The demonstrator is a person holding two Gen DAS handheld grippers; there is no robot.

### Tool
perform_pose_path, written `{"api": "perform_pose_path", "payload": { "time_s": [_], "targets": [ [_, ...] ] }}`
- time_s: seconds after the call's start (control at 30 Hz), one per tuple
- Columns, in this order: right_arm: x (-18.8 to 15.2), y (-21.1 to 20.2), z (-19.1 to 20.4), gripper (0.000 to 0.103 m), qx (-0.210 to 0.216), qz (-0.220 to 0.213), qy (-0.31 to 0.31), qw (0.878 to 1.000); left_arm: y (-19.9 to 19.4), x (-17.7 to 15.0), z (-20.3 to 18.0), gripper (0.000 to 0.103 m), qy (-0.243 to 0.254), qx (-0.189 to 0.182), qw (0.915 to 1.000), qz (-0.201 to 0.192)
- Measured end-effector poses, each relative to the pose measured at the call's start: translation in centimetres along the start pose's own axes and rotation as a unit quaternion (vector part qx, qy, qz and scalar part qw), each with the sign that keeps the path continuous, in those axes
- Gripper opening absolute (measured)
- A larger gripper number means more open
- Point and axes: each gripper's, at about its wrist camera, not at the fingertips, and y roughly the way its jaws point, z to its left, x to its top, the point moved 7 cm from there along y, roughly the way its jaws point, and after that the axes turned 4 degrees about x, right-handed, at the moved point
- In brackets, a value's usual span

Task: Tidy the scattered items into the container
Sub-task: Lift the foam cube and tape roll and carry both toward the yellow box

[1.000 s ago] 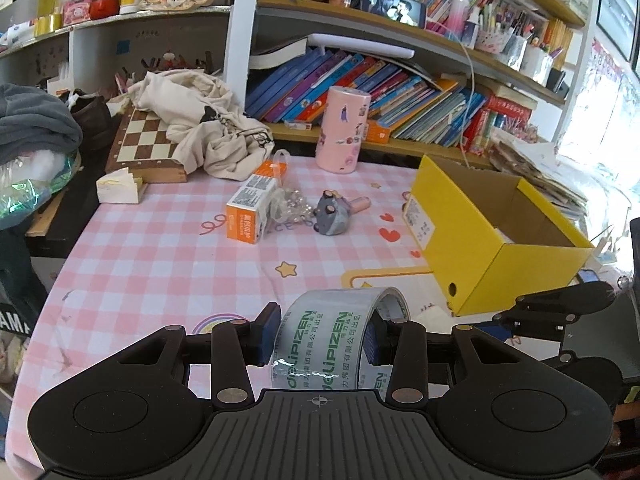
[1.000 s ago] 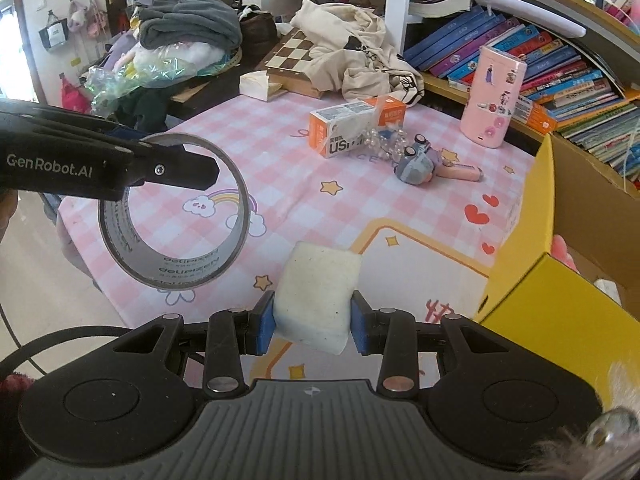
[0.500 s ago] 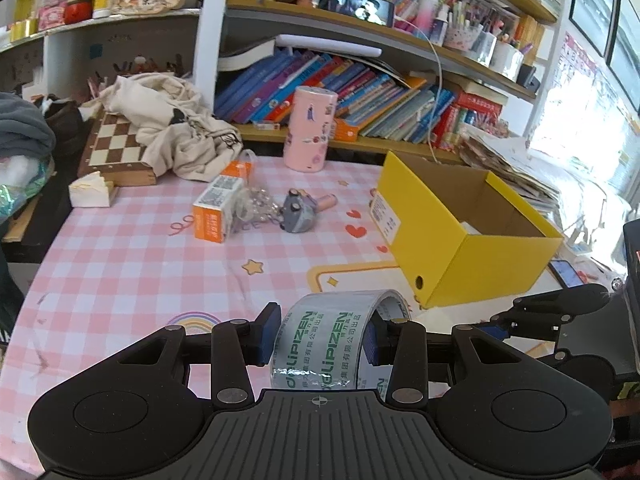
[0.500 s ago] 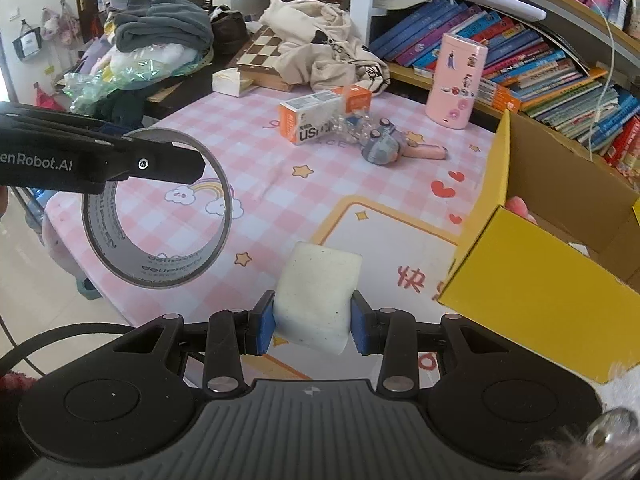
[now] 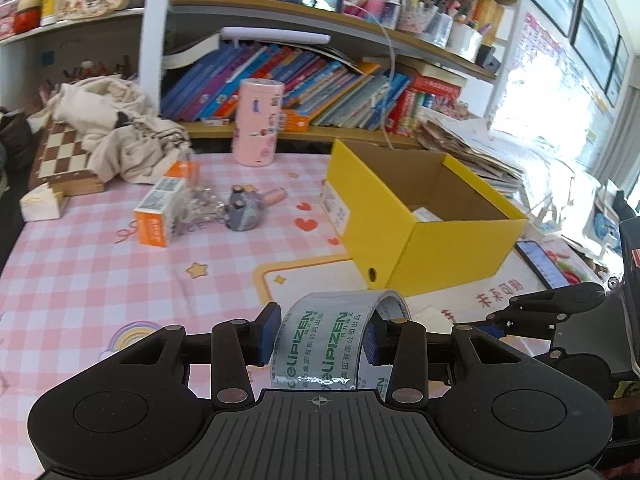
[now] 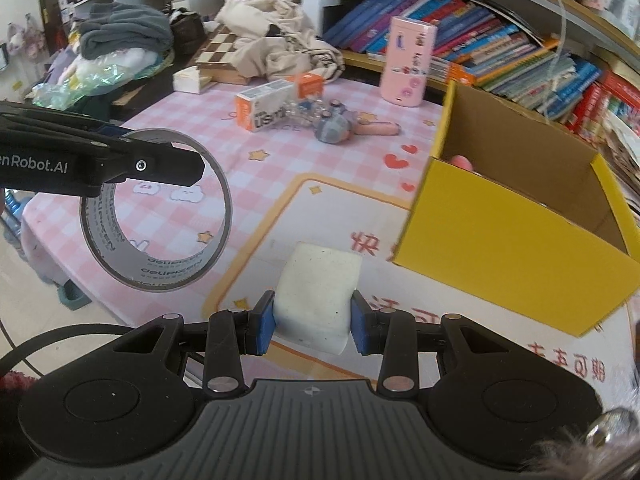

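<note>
Two loads are in the air at once: my left gripper [image 5: 318, 338] is clamped across the width of a tape roll [image 5: 334, 340], and my right gripper [image 6: 313, 323] pinches a white sponge block [image 6: 318, 298] between its blue pads. Both hang over the near edge of the desk [image 5: 92, 280], with the yellow box [image 5: 424, 216] standing open toward the desk's right side and something pale already lying inside it. To do this well, I judge each load should be carried fully past the box's near wall before I let go, one at a time, so the arms do not crowd the opening; the roll could tip or roll if dropped on its rim. Still scattered near the desk's far edge are an orange carton [image 5: 160, 212], a small grey toy [image 5: 242, 212] and a pink canister [image 5: 258, 122]. Behind them run crowded bookshelves [image 5: 320, 76], with a heap of cloth [image 5: 120, 128] over a chessboard [image 5: 64, 156] at the far left corner.
</note>
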Motion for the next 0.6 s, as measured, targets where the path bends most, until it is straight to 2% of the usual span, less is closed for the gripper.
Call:
{"api": "perform_pose_path", "payload": {
  "time_s": [0.6],
  "targets": [
    [-2.1,-2.5,-4.7,0.035,-0.043,-0.005,0.051,0.998,2.4,1.4,-5.5,0.040,0.045,-0.051,0.9977,0.010]
  ]
}}
